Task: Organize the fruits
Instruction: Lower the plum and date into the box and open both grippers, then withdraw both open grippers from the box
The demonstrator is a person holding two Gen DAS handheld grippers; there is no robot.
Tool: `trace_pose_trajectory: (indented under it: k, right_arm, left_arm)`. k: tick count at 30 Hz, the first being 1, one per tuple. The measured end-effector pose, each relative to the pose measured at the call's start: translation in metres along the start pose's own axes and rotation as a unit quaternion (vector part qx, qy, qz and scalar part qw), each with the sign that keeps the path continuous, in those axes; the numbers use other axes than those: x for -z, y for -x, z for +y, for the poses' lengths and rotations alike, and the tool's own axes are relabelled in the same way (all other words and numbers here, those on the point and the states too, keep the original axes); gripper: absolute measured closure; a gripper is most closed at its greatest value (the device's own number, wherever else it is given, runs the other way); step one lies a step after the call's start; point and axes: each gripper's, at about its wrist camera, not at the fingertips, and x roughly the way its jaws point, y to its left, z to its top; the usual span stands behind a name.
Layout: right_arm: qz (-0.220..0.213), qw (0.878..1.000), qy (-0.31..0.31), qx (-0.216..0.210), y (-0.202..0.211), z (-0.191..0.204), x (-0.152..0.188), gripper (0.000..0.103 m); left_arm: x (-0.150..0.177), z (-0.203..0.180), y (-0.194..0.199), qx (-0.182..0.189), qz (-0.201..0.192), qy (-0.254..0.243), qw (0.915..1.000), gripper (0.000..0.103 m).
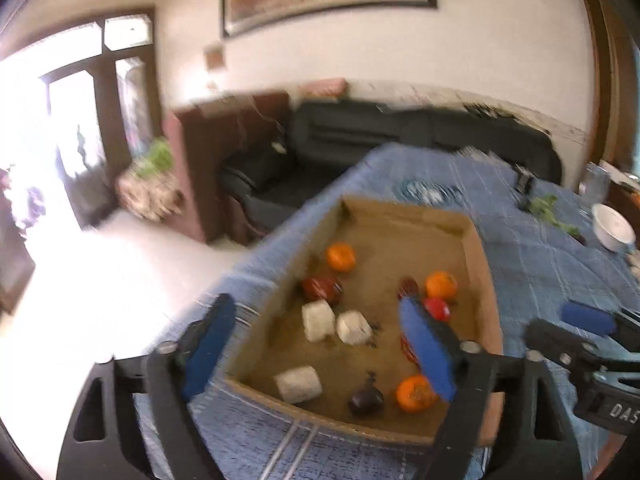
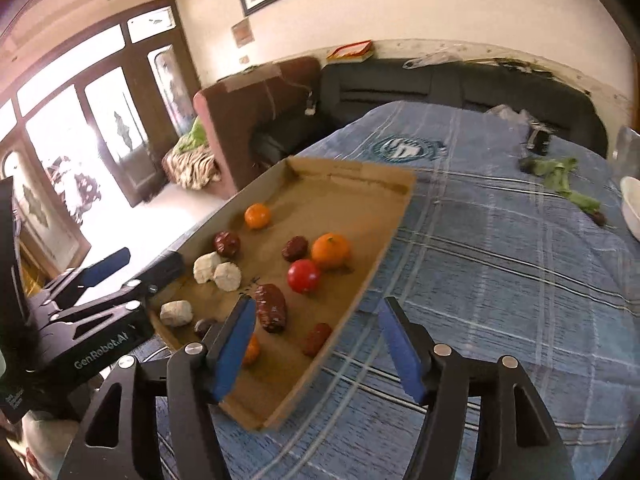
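Both sets of my fingers stand spread and hold nothing. My left gripper (image 1: 320, 354) straddles the left wall of the shallow brown cardboard tray (image 2: 352, 172), one pad outside, one over the floor. My right gripper (image 2: 318, 354) straddles the right wall. The tray lies on the blue plaid cloth (image 2: 500, 272).

The fruits lie loose and mixed on the tray floor:
- glossy round orange tangerines (image 2: 330, 251)
- one smooth red tomato-like fruit (image 2: 303, 276)
- wrinkled dark red dates (image 2: 271, 307)
- chalky white cylindrical chunks (image 2: 227, 276)

Procedure, as I judge it: select one fruit, centre both pads on its widest part, close gently. Round glossy pieces will probably roll, and the wrinkled skins likely grip better. Keep pads clear of the cardboard wall
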Motion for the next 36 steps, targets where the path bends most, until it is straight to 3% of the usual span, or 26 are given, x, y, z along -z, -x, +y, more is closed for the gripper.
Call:
trace_pose_trajectory:
  k: [1,3,8,12,24,36]
  right_arm:
    - [-0.005,1.0,-0.003,0.005,0.005,-0.003,0.001,0.029]
    - [-0.019,1.0,-0.004,0.019,0.017,-0.008,0.006,0.027]
    - [-0.04,0.998,0.011,0.045,0.037,-0.01,0.016,0.019]
    - [-0.049,0.997,0.028,0.058,0.046,-0.007,0.024,0.012]
    - [-0.043,0.995,0.042,0.081,0.046,-0.01,0.034,0.008]
    - [-0.02,0.994,0.064,0.082,0.028,0.002,0.039,0.008]
  left_arm:
    - [-0.002,-0.002,0.011,-0.022,-0.019,0.002,0.9996,0.003]
    - [-0.003,-0.006,0.032,-0.049,-0.057,0.004,0.9971,0.0]
    - [0.002,-0.018,0.059,-0.059,-0.097,0.002,0.9935,0.0]
    - [0.002,-0.031,0.062,-0.029,-0.079,-0.011,0.9964,0.0]
    - [0.005,-0.042,0.051,0.037,-0.018,0.001,0.9992,0.0]
    - [0.011,-0.037,0.03,0.056,0.023,0.017,0.998,0.0]
